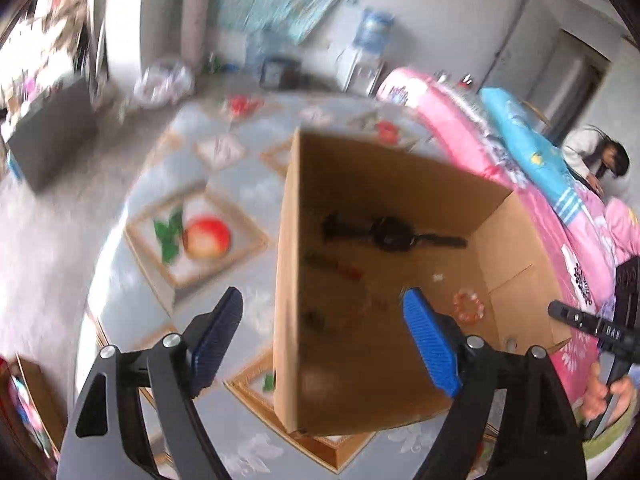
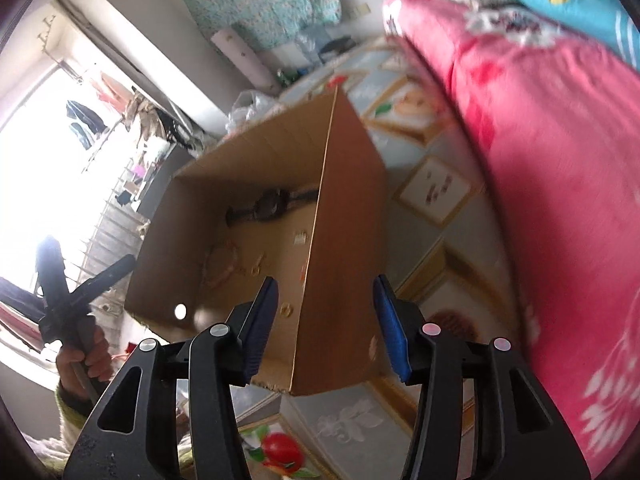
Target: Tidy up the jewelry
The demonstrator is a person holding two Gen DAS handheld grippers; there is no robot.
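An open cardboard box [image 1: 288,280] stands on the patterned table. Inside lie a black wristwatch [image 1: 390,234], an orange bead bracelet [image 1: 468,306] and a dark red beaded piece [image 1: 334,266]. My left gripper [image 1: 326,332] is open, its jaws astride the box's left wall. In the right wrist view the box [image 2: 344,216] holds the watch [image 2: 272,202], a thin bracelet [image 2: 220,264] and small earrings [image 2: 258,264]. My right gripper [image 2: 326,322] is open, its jaws astride the box's right wall.
A fruit-print tablecloth [image 1: 200,240] covers the table. A pink quilt [image 2: 560,200] lies close on the right. A person [image 1: 600,156] sits beyond it. A water dispenser [image 1: 368,52] and grey cabinet [image 1: 48,128] stand farther off.
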